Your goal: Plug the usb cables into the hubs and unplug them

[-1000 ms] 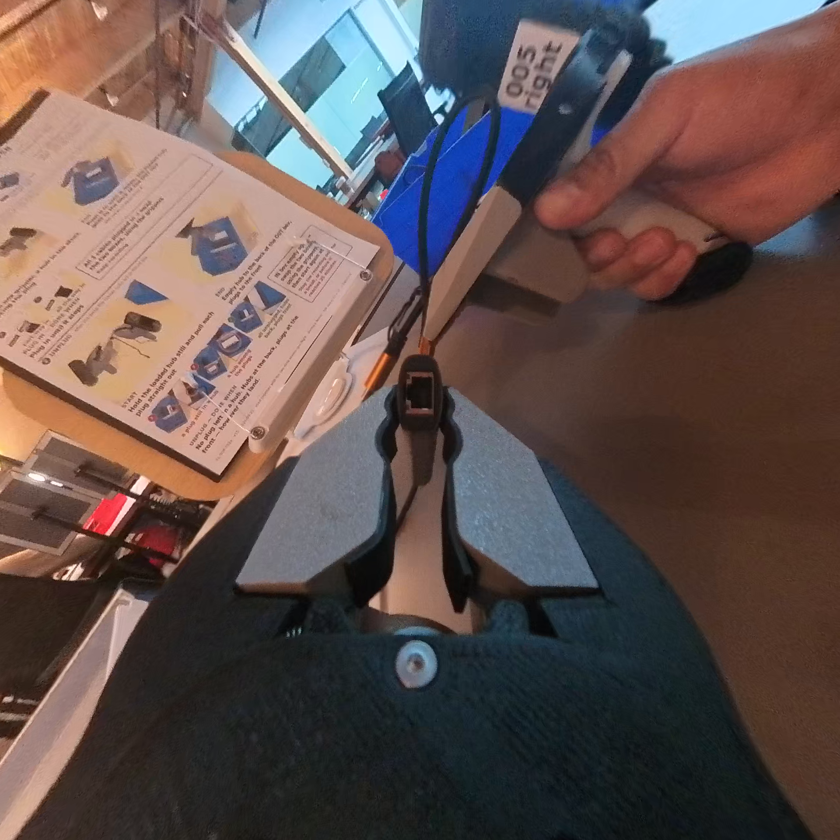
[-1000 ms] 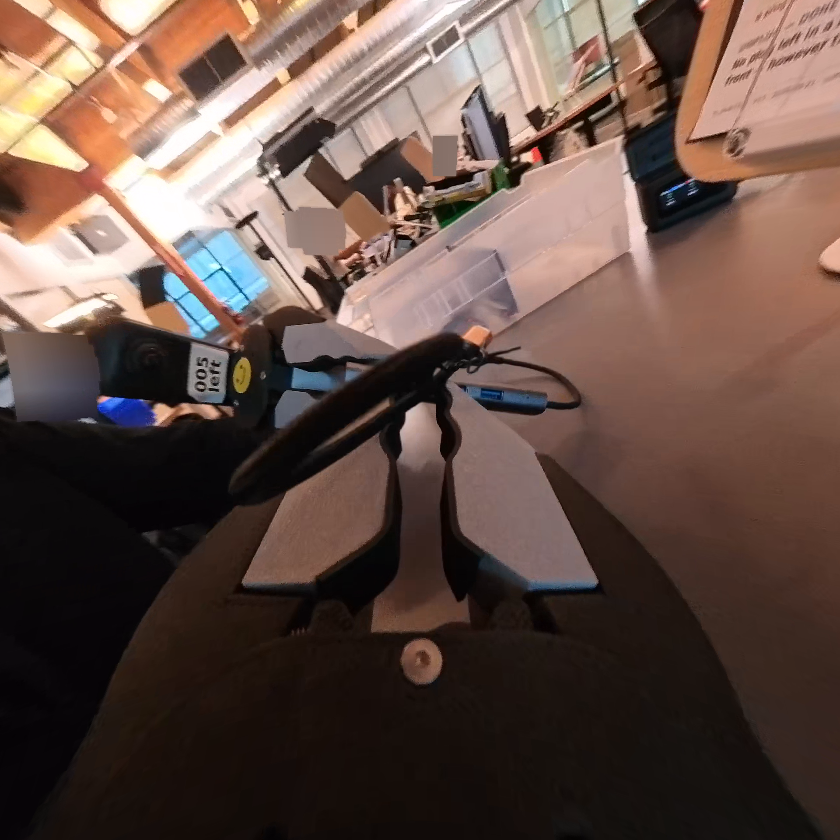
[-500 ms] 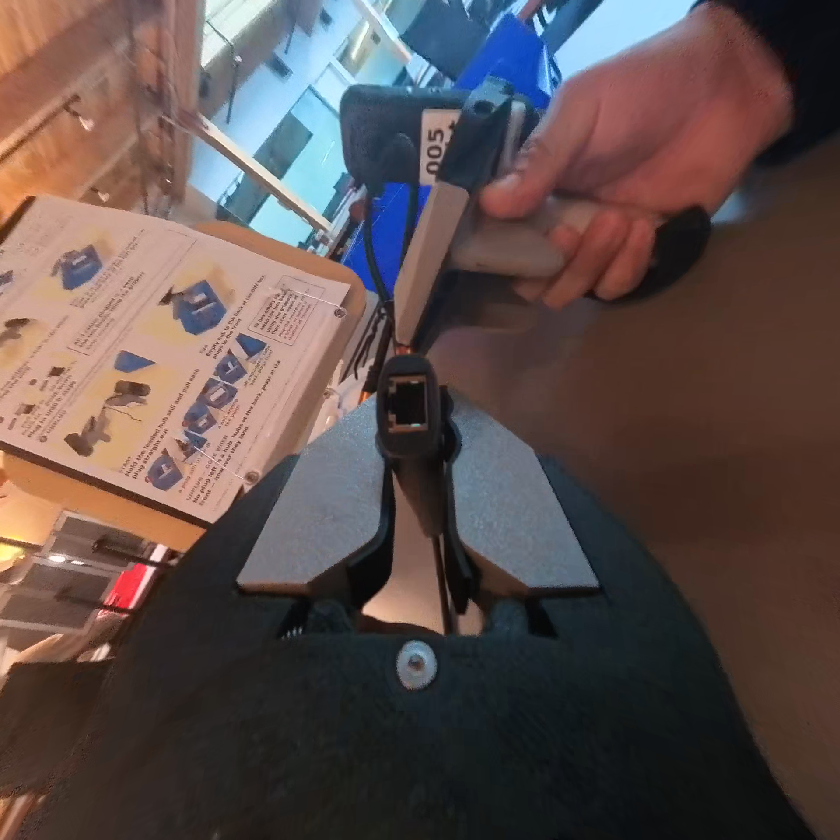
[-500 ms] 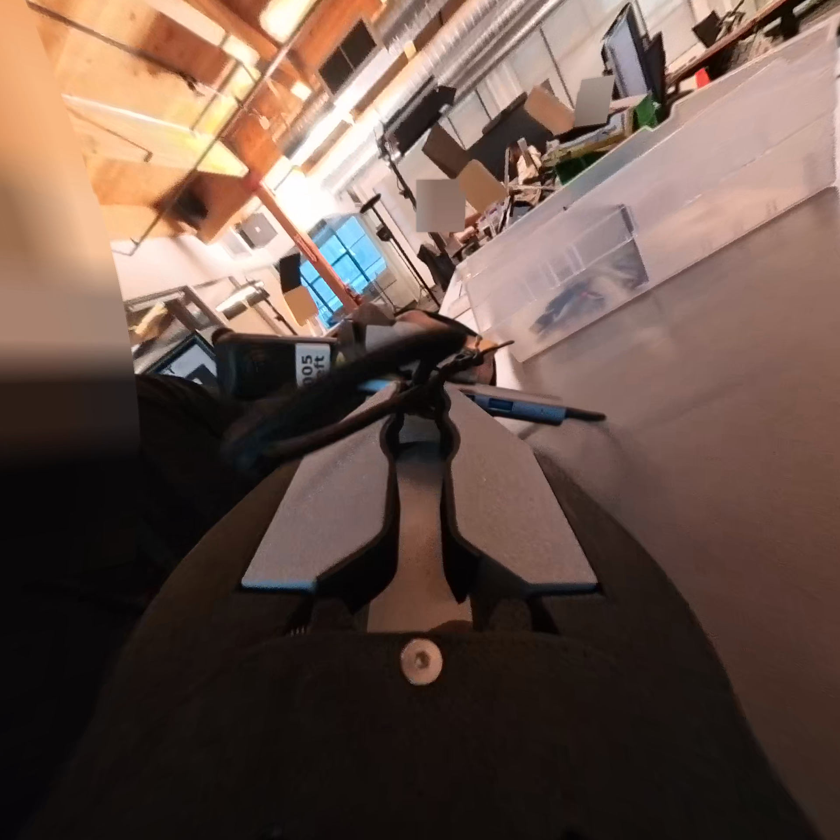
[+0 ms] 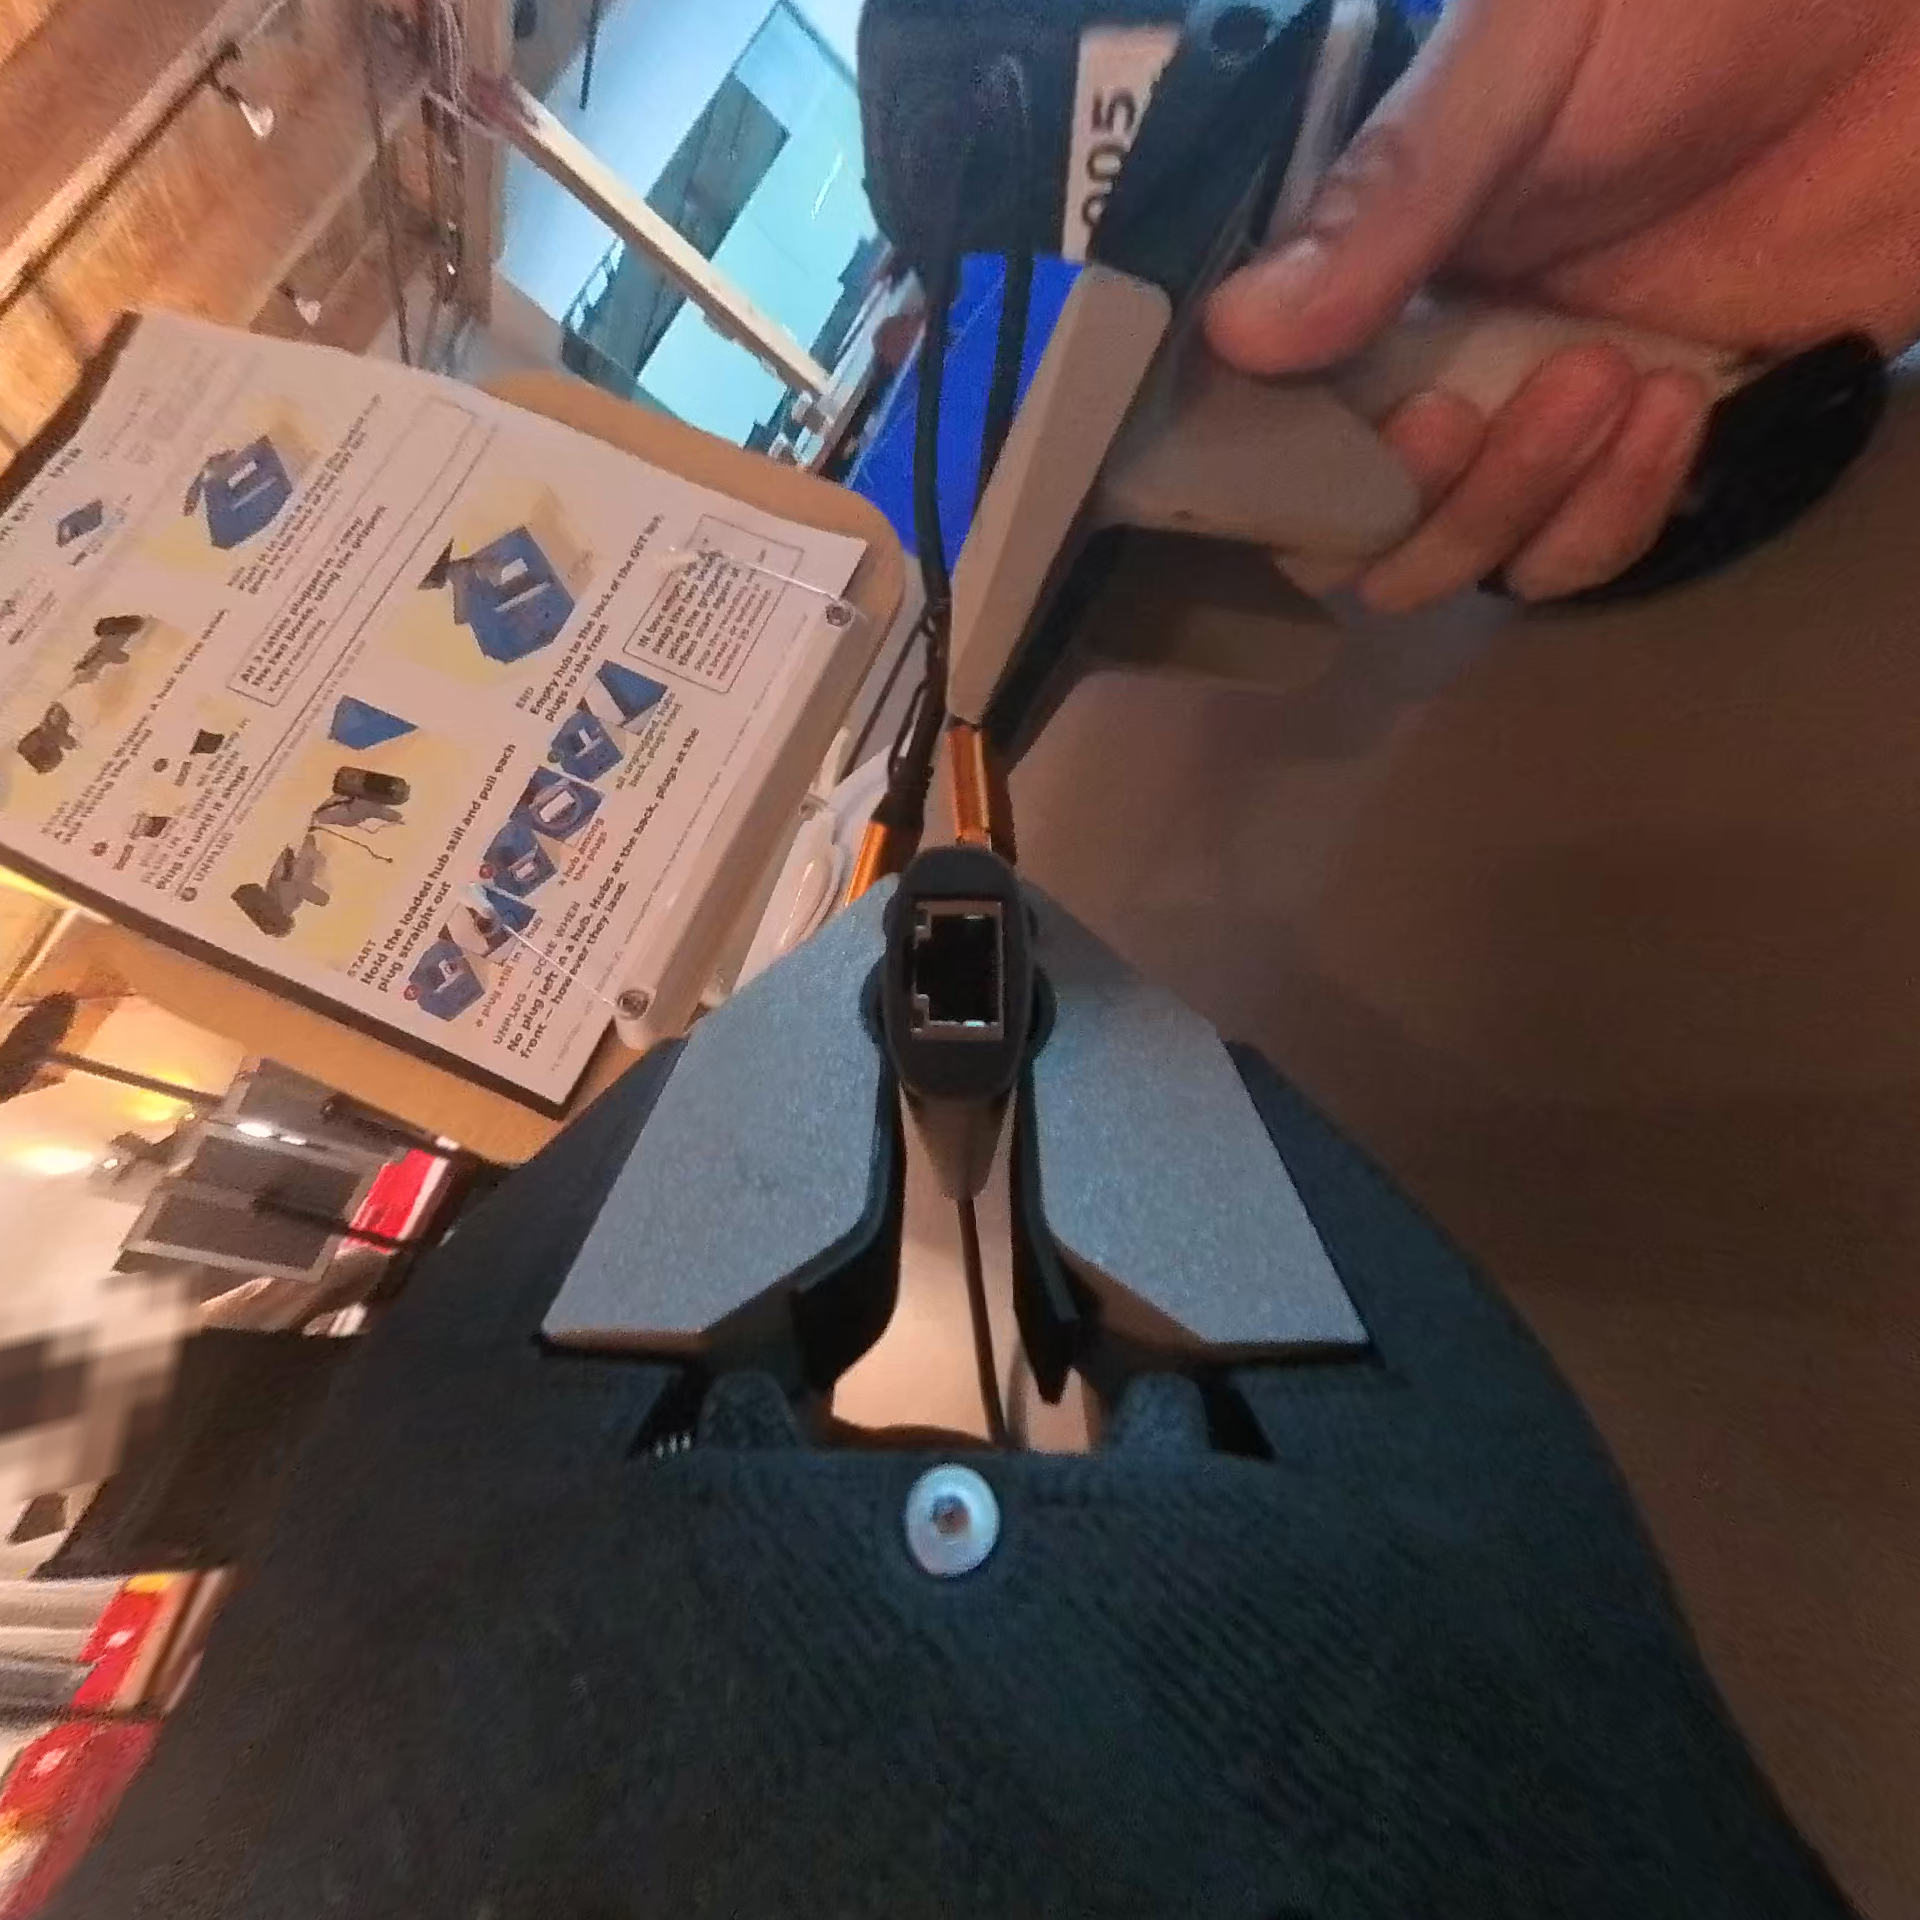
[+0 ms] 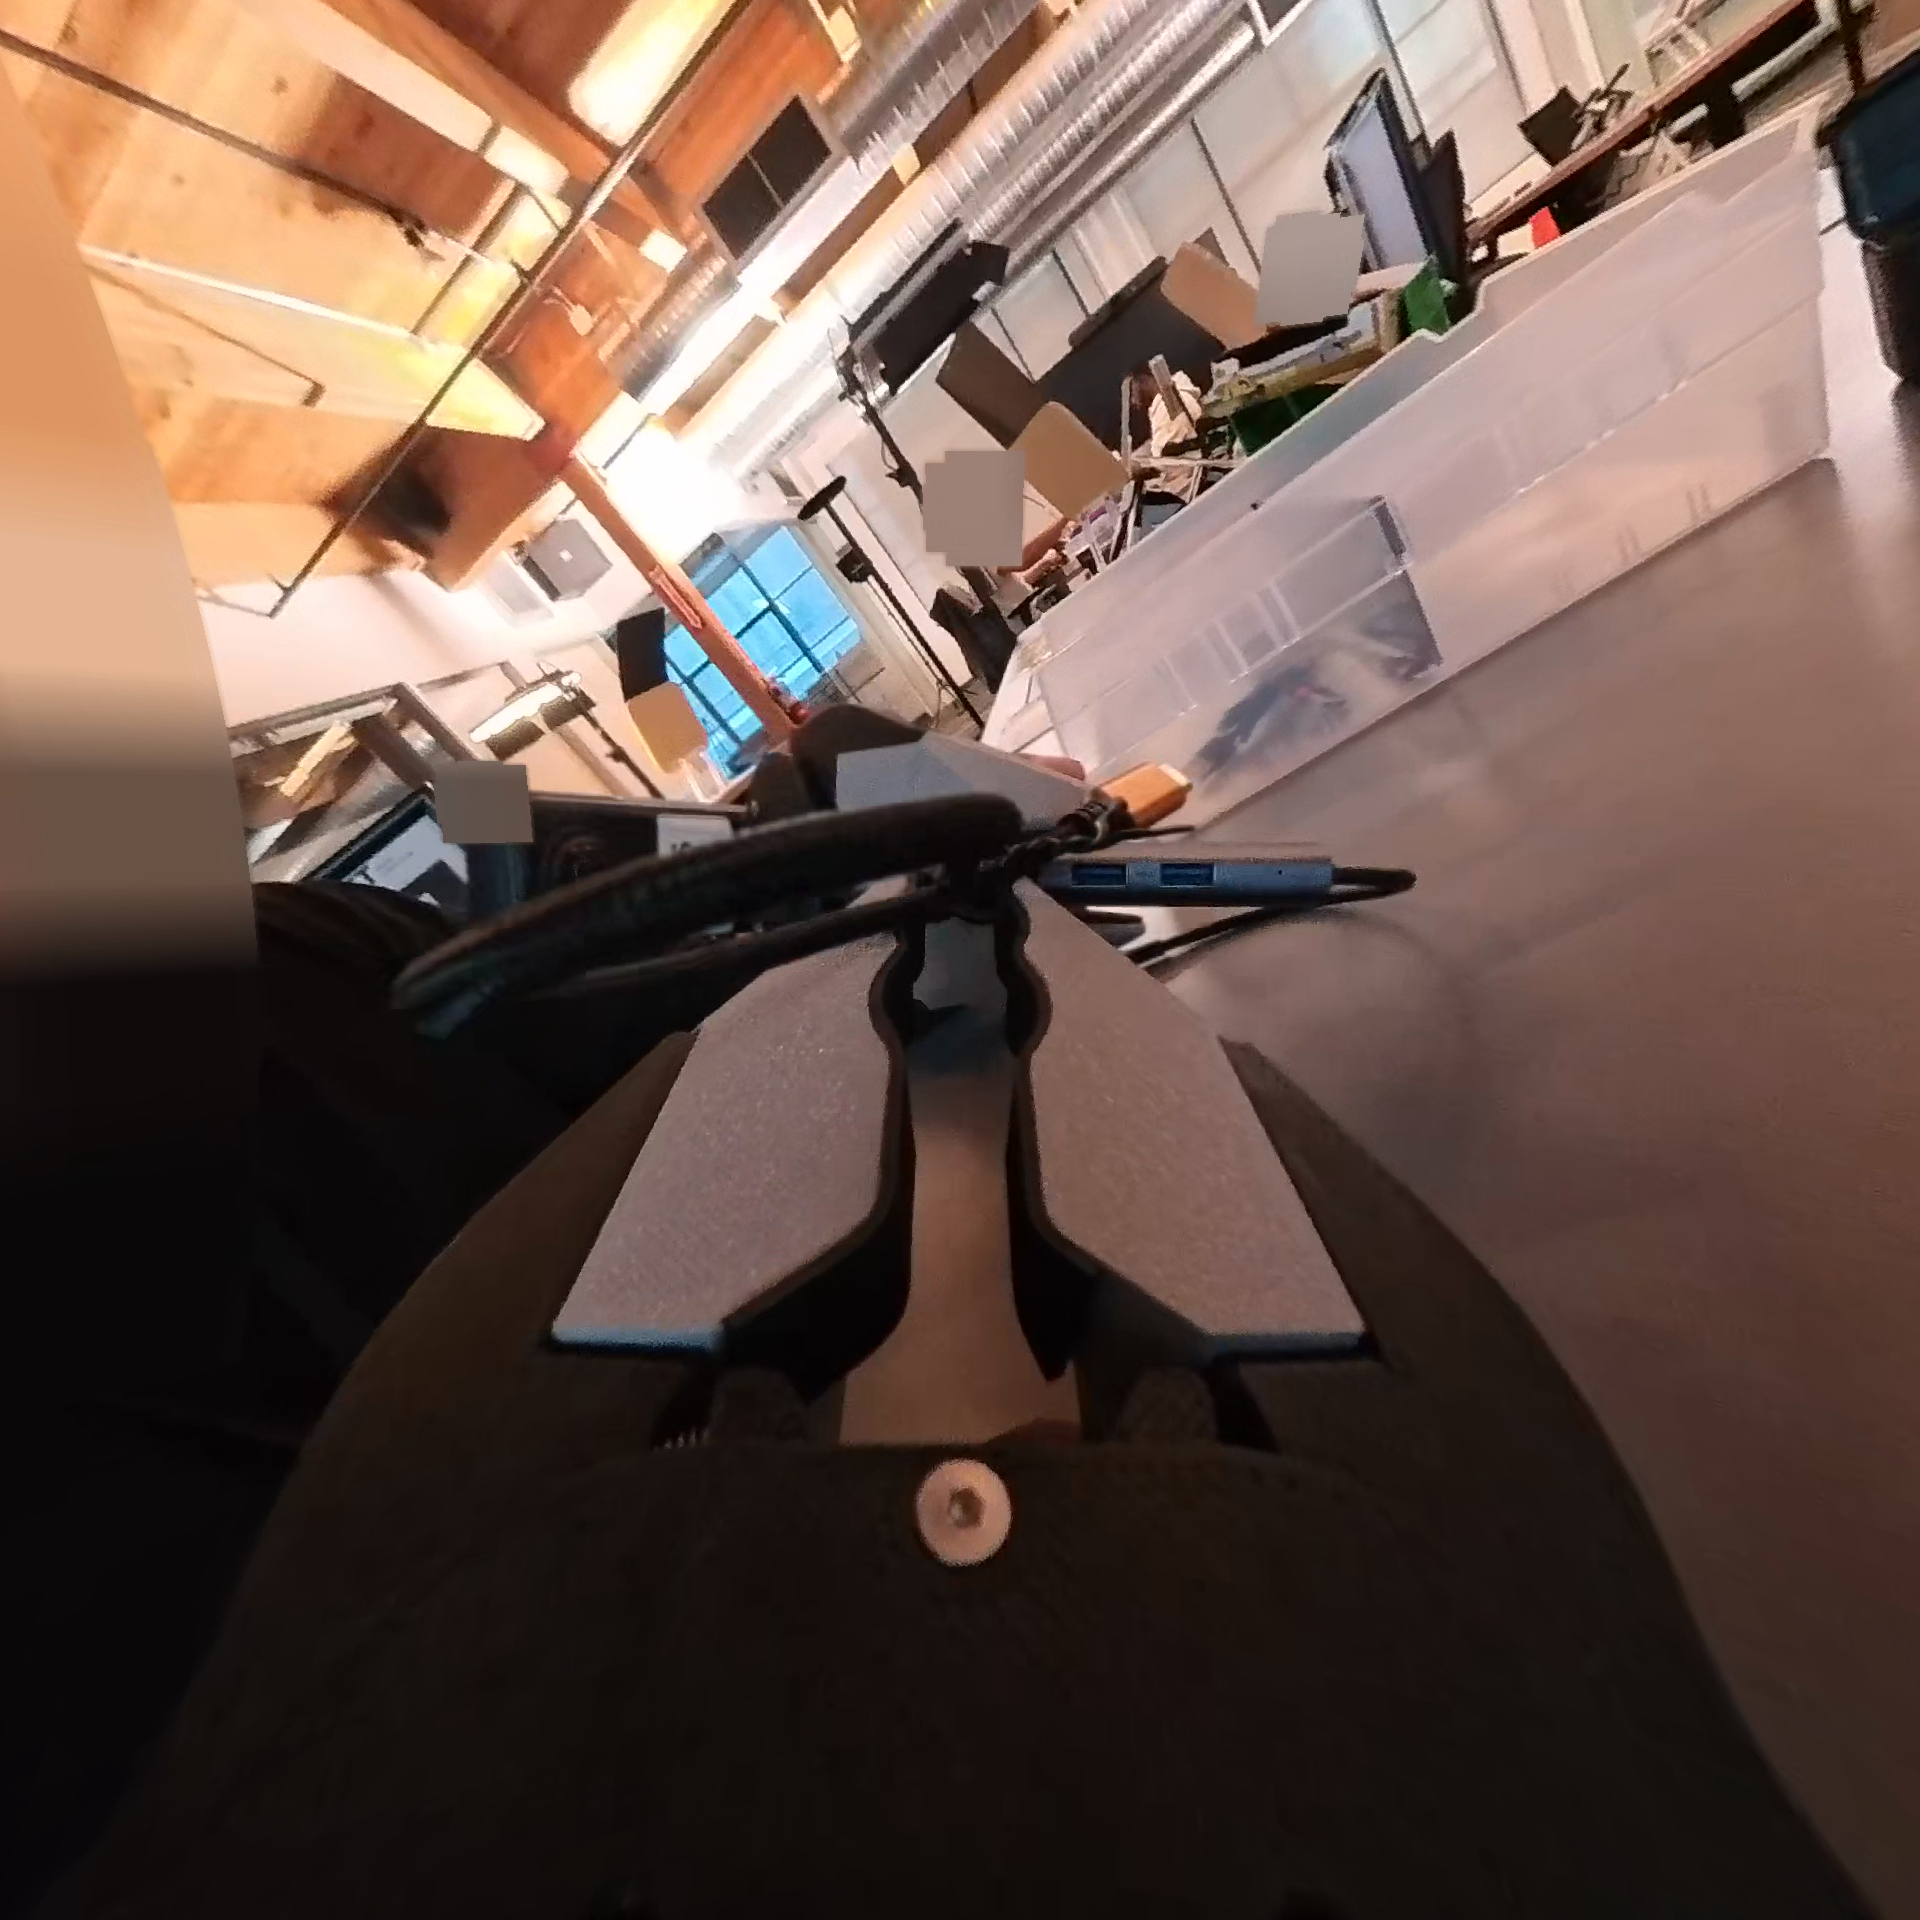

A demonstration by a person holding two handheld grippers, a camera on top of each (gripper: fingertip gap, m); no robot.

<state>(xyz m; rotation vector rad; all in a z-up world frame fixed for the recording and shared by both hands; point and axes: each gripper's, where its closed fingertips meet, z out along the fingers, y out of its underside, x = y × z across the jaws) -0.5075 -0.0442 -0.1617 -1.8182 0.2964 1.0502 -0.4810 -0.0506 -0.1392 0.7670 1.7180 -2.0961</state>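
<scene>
grey table [image 6: 1558,1039], left jaws clamped on hub [image 5: 956,997], right jaws on braided cable [image 6: 727,904]; second hub [image 6: 1195,876] only in right view

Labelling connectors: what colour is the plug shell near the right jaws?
Metallic orange plug shell, clearest in the left wrist view.

The right gripper [image 6: 961,920] occupies the lower centre of the frame, its 2 grey fingers [image 6: 769,1164] close together with the tips pinched on a black braided cable [image 6: 727,883]. The cable runs left of the tips in 2 strands. An orange plug [image 6: 1143,805] lies just right of the tips. Behind it, a grey hub [image 6: 1195,876] with 2 blue ports rests on the dark table [image 6: 1610,1039]. The left gripper [image 6: 914,774] is partly visible at centre, behind the cable. A clear plastic bin [image 6: 1455,499] stands at upper right.
</scene>
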